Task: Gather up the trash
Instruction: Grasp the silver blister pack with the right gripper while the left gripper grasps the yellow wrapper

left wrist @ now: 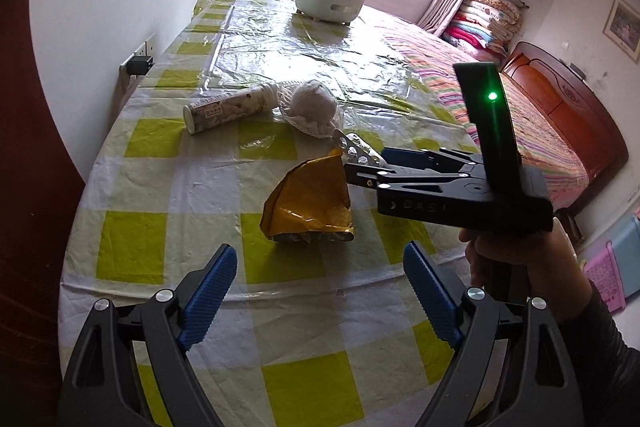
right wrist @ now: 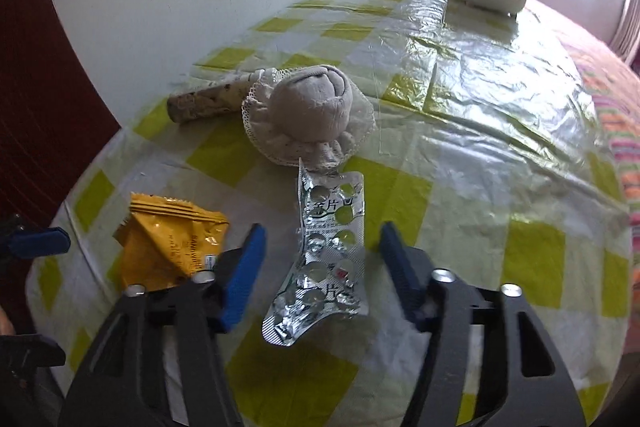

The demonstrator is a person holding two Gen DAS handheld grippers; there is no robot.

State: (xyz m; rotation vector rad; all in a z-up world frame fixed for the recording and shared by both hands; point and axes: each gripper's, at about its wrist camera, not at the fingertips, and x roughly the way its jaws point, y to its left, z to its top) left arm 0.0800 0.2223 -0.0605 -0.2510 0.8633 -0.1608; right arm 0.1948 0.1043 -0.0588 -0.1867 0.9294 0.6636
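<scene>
Left wrist view: my left gripper (left wrist: 320, 291) hangs spread wide over the checked tablecloth (left wrist: 160, 187), the yellow snack wrapper (left wrist: 308, 205) just ahead.

Right wrist view: my right gripper (right wrist: 320, 259) is spread too, its blue pads (right wrist: 244, 275) flanking the empty blister pack (right wrist: 326, 259), ungripped; rolled sock (right wrist: 308, 115) beyond.

Tube (right wrist: 208, 101) partly behind sock ball (right wrist: 308, 107); its label unreadable.

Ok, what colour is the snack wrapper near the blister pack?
Yellow-orange snack wrapper, beside the silver blister pack; clearest in the right wrist view.
</scene>
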